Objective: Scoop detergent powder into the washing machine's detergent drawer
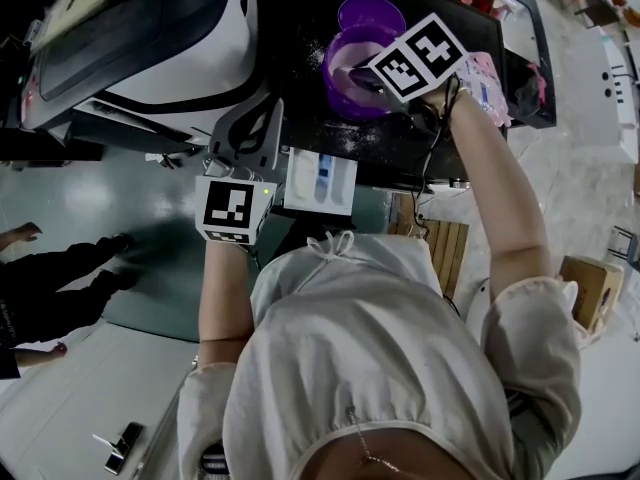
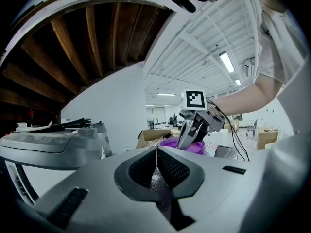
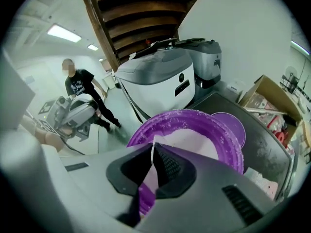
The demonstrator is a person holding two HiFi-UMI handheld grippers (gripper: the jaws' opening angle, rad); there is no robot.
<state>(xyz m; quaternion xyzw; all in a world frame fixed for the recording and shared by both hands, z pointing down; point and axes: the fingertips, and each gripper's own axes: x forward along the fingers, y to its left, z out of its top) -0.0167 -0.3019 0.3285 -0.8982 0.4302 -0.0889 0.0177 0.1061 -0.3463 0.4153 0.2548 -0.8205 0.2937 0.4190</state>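
A purple tub (image 1: pixel 350 68) of white detergent powder (image 3: pixel 189 142) stands on the dark tabletop (image 1: pixel 330 133). Over its near rim, my right gripper (image 1: pixel 372 80) (image 3: pixel 153 143) is shut on a purple scoop handle (image 3: pixel 148 181); the scoop's bowl is hidden under the jaws. The white detergent drawer (image 1: pixel 320 180) is pulled out below the table edge. Just left of it, my left gripper (image 1: pixel 250 128) (image 2: pixel 158 147) is shut, with powder dust on its pads and nothing seen between them. It points up toward the right gripper (image 2: pixel 194 127) and the tub (image 2: pixel 170 142).
The washing machine (image 1: pixel 150 38) (image 3: pixel 155 81) stands left of the table. The tub's purple lid (image 1: pixel 372 13) (image 3: pixel 232 125) lies behind the tub. Spilled powder dusts the tabletop. A person in black (image 3: pixel 80 81) stands on the floor at the left. Cardboard boxes (image 3: pixel 272 101) sit to the right.
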